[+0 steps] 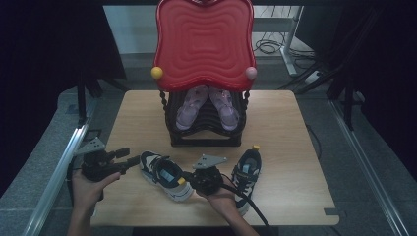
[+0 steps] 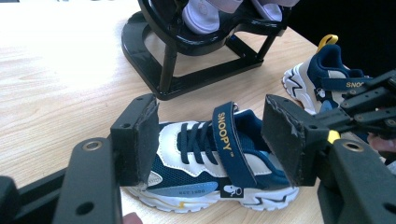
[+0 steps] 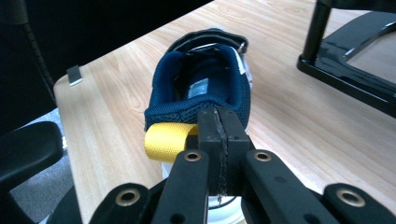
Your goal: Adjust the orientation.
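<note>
A navy and white sneaker [image 1: 164, 174] [image 2: 205, 158] lies on the wooden table [image 1: 295, 147], toe towards the left hand. My left gripper [image 1: 129, 155] [image 2: 210, 112] is open, one pad on each side of the sneaker's laces and strap, touching nothing. My right gripper [image 1: 188, 176] [image 3: 219, 116] is shut, its tips against the heel collar of that sneaker [image 3: 201, 88]. A yellow pull loop [image 3: 163, 140] sticks out beside the left pad; whether anything is pinched I cannot tell. The matching sneaker [image 1: 247, 172] [image 2: 327, 70] lies just right of the right hand.
A black shoe rack [image 1: 204, 132] [image 2: 187, 70] stands mid-table under a red wavy top [image 1: 204, 44], with two lilac sandals [image 1: 192, 105] in it. Bare wood lies on both sides of the rack. Metal rails run along the floor at both sides.
</note>
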The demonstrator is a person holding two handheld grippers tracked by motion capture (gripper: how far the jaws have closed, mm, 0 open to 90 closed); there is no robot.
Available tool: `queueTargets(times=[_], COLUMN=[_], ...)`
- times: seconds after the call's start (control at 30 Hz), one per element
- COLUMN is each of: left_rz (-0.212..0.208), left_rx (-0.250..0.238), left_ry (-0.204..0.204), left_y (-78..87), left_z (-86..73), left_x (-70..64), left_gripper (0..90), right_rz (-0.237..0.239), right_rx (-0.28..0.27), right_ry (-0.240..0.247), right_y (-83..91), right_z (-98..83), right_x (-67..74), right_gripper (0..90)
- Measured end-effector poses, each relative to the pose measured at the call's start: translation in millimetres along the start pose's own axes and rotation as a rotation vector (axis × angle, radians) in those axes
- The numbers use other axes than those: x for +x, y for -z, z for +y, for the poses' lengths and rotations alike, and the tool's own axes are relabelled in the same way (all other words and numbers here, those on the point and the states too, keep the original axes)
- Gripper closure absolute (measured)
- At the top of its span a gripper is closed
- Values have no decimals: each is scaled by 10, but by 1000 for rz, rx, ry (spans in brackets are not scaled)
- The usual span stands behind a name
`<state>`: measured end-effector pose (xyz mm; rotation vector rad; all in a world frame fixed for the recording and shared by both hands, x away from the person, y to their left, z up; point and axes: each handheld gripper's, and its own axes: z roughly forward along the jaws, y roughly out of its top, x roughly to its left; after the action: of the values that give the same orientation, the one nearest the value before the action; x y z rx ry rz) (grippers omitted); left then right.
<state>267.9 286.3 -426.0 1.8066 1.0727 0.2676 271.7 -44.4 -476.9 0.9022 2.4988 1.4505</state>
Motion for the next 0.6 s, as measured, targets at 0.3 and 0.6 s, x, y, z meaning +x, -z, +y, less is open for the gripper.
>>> queueTargets(times=[0.3,0.6], left_rz=[0,-3], left_rx=[4,4], left_ry=[3,7], left_y=[6,25], left_z=[-17,-28], left_x=[7,30], left_gripper=[374,373], right_rz=[68,144], right_rx=[-18,-34], right_ry=[-3,-2], right_y=[-68,-162], right_z=[-30,-49], right_x=[109,204], right_gripper=[899,898])
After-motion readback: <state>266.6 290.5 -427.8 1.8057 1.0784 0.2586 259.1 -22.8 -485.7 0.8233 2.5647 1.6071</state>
